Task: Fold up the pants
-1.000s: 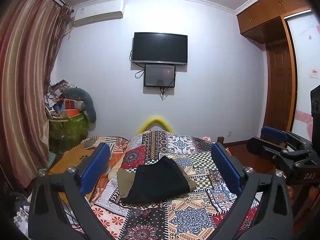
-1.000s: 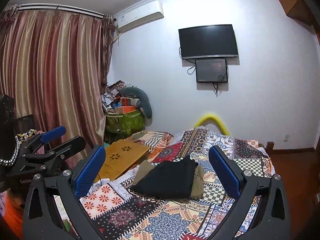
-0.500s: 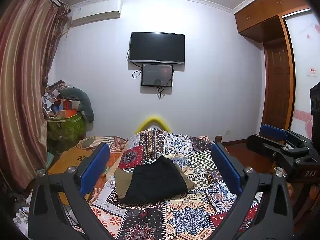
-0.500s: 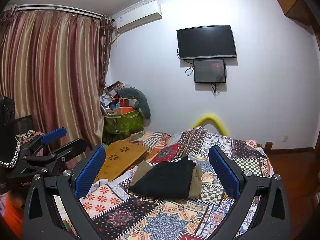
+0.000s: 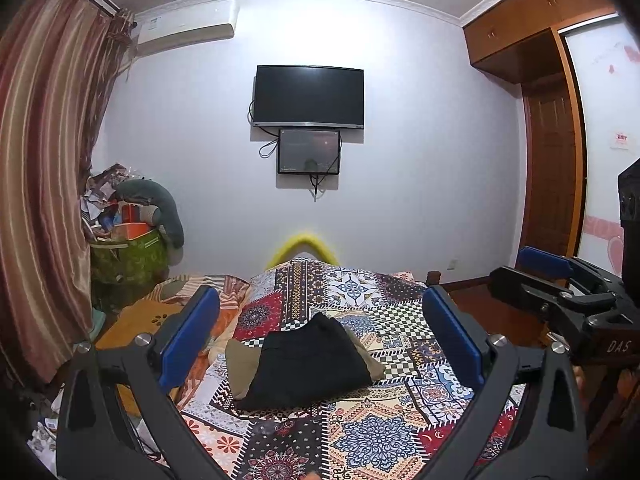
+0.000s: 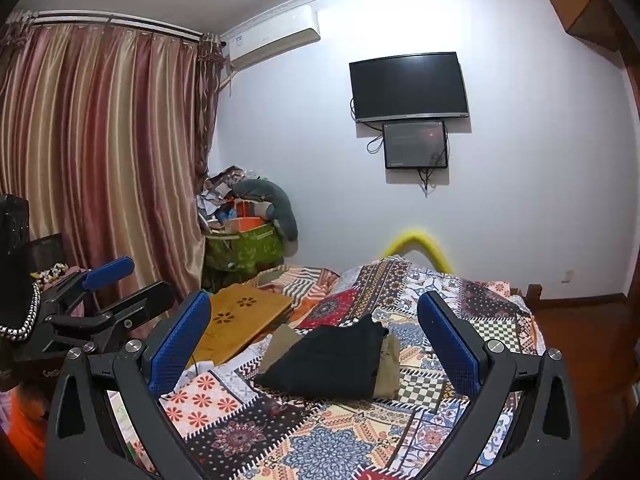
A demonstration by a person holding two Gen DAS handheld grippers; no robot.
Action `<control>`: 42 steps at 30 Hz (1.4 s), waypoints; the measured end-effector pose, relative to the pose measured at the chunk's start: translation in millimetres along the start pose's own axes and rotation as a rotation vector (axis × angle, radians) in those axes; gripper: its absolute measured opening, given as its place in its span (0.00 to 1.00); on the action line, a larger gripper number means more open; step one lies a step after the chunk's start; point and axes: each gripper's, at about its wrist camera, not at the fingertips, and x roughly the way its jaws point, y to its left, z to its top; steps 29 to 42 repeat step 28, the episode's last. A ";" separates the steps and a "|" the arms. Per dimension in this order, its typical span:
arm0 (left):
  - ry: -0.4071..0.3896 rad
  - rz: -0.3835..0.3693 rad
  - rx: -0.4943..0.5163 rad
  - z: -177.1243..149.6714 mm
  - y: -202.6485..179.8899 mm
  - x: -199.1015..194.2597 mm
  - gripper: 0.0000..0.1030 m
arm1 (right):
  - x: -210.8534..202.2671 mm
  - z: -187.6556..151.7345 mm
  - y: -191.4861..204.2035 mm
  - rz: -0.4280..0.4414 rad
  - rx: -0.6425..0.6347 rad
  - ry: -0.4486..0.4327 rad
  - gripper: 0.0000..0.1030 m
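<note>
Pants point(image 5: 312, 364): black pair lies folded atop a khaki garment point(image 5: 240, 368) mid-bed on the patterned quilt point(image 5: 360, 440). Left gripper point(image 5: 320, 344) and right gripper point(image 6: 316, 340) both wide, empty, well clear. Looks done; if tidying, press edges flat, don't drag the stack.

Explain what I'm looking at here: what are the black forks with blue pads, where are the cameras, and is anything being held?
Each picture comes from a fisheye camera mounted on a hand-held claw, looking forward between its two fingers. The black forks with blue pads are those fingers. The left claw and the right claw are both open and hold nothing. Each view also catches the other claw at its edge. Ahead lies a bed with a patchwork quilt. On it rest folded black pants atop a folded khaki garment. Beside the bed sits a wooden lap desk. A television hangs on the wall.
</note>
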 end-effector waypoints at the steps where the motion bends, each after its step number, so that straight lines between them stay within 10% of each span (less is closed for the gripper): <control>1: 0.000 0.000 0.000 0.1 -0.1 0.0 0.99 | 0.1 0.0 -0.1 0.000 0.000 0.000 1.00; 42: 0.018 -0.039 -0.011 1.8 2.7 -0.4 0.99 | -4.5 2.7 0.7 -0.006 0.006 -0.014 1.00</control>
